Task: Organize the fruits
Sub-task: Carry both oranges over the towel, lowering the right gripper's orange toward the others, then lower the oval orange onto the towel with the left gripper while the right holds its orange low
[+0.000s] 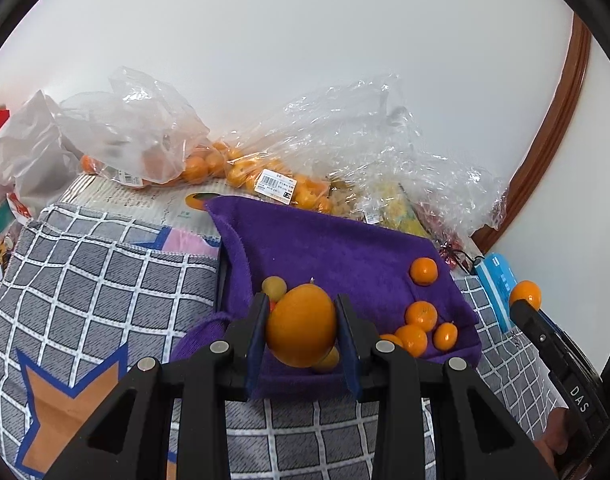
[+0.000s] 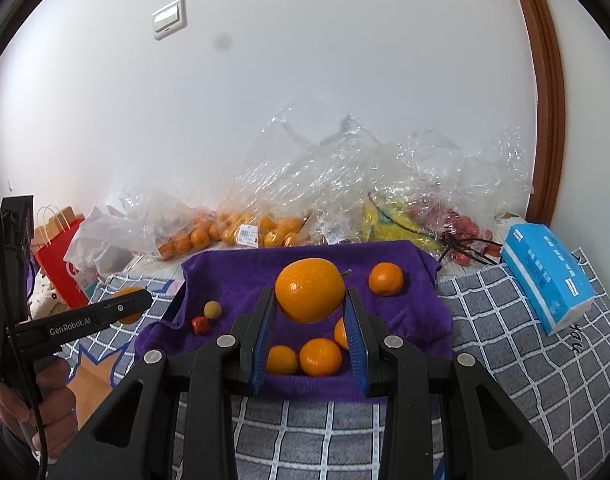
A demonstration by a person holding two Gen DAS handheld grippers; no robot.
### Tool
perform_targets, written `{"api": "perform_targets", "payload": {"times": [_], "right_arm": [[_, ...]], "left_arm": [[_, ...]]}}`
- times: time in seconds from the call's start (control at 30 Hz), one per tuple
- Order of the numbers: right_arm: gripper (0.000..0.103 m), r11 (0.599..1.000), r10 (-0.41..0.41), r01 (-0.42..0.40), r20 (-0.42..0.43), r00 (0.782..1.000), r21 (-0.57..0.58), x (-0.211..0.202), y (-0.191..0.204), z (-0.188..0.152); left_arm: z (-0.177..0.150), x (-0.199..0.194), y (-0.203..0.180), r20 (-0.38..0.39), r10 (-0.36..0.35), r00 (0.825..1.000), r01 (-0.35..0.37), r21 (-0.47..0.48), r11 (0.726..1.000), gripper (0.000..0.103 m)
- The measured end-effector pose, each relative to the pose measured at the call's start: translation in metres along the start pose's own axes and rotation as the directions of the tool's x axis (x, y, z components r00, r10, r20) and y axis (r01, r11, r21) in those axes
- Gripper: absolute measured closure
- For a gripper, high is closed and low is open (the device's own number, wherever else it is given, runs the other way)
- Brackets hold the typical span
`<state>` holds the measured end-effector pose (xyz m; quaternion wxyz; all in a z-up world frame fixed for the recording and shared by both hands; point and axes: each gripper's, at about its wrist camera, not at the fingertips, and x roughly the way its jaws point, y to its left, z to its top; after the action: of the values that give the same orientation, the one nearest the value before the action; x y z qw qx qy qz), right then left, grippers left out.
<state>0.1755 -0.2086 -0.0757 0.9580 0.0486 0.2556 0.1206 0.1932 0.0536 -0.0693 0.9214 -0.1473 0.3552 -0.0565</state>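
Observation:
A purple towel (image 1: 337, 252) (image 2: 305, 256) covers a shallow tray on a checked cloth. My left gripper (image 1: 301, 324) is shut on a large orange (image 1: 301, 326) just above the towel's left part; it also shows at the left of the right wrist view (image 2: 127, 306). My right gripper (image 2: 309, 308) is shut on another large orange (image 2: 309, 290) above the towel's front middle, and shows at the right of the left wrist view (image 1: 525, 300). Several small mandarins (image 1: 421, 316) (image 2: 320, 357) lie on the towel, with a yellowish fruit (image 2: 213, 309) and a red one (image 2: 201, 325).
Clear plastic bags of mandarins (image 1: 241, 168) (image 2: 241, 232), yellow fruit (image 2: 389, 220) and red fruit (image 2: 465, 228) lie against the wall. A blue tissue pack (image 2: 545, 276) sits at right, a red paper bag (image 2: 65, 264) at left. The checked cloth (image 1: 85, 272) surrounds the towel.

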Motion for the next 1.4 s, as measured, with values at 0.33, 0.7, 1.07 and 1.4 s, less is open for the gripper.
{"api": "perform_targets", "payload": {"times": [0.33, 0.7, 1.07, 1.4], "right_arm": [[0.069, 1.000, -0.004, 0.004, 0.005, 1.000, 0.006, 0.020, -0.007, 0.014], [0.069, 1.000, 0.006, -0.005, -0.031, 1.000, 0.028, 0.049, -0.021, 0.017], [0.069, 0.999, 0.044, -0.044, -0.122, 0.992, 0.003, 0.093, -0.015, -0.001], [0.069, 0.998, 0.054, -0.058, -0.202, 0.978, -0.016, 0.118, -0.009, -0.020]], "left_arm": [[0.010, 0.023, -0.005, -0.008, 0.001, 1.000, -0.001, 0.001, 1.000, 0.072], [0.018, 0.046, -0.004, -0.025, 0.006, 1.000, -0.006, -0.007, 1.000, 0.072], [0.005, 0.083, -0.001, -0.080, -0.001, 0.997, 0.000, -0.009, 1.000, 0.072], [-0.002, 0.097, 0.009, -0.101, -0.022, 0.995, 0.019, -0.026, 0.999, 0.072]]}}
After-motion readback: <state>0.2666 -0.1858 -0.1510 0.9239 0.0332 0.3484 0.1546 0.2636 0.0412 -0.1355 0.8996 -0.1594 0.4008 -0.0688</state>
